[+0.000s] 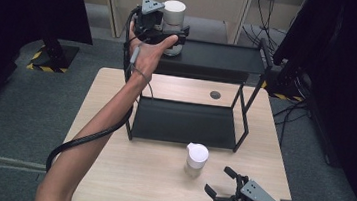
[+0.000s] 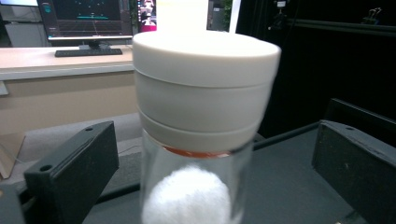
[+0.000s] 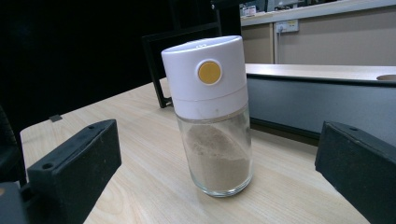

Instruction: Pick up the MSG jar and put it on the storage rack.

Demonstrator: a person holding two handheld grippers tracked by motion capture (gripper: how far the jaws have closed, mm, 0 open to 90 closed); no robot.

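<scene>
High view: at upper left, your left claw stands wide open around the upright white-capped jar on the rack's top shelf; your right claw, open and empty, faces the spice jar at lower centre of the worktop.

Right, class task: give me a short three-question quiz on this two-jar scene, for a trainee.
1. True or false: the left claw is clamped shut on the white-lidded glass jar on the black metal rack's top shelf.
2. What fills the white-capped glass shaker with the yellow button on the light wooden table?
3. The right claw is: A open, B shut on the shaker, C shut on nothing.
Key: 1 false, its jaws stand open either side; 2 brownish powder; 3 A.
</scene>
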